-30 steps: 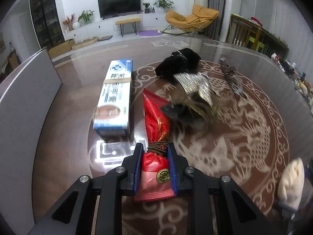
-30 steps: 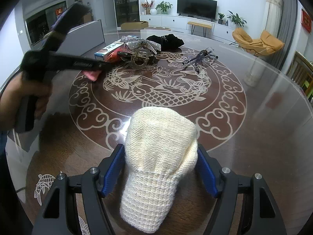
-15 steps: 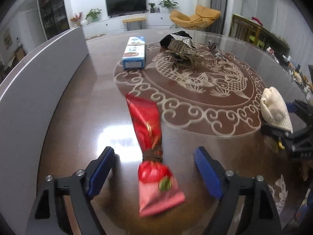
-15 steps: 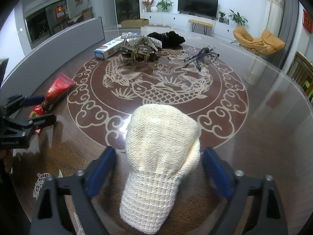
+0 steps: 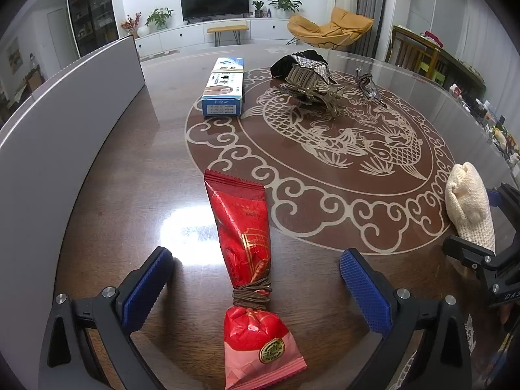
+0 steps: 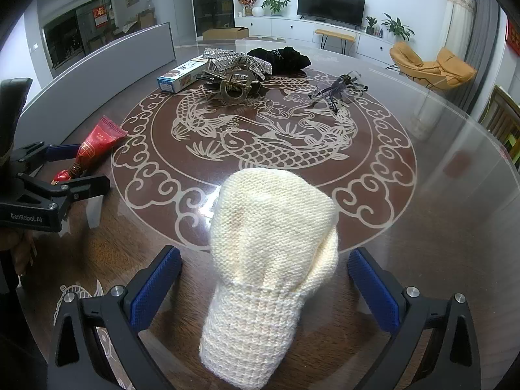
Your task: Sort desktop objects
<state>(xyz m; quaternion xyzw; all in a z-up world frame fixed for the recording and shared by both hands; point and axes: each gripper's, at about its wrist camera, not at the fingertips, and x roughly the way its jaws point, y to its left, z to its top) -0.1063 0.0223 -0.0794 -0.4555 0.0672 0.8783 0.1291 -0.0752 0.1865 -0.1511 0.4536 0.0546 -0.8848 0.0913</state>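
Low in the frame, the red snack packet (image 5: pixel 250 260) lies on the bench (image 5: pixel 130 169) between the spread left hand-held gripper (image 5: pixel 256 276), probably light and crinkly, best pinched at its tied neck.

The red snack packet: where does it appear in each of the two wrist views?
Left wrist view: the red snack packet lies bottom centre, between the open left gripper fingers.
Right wrist view: it sits at the far left edge, small.
Shared landmark: the blue toothpaste box, beyond the packet.
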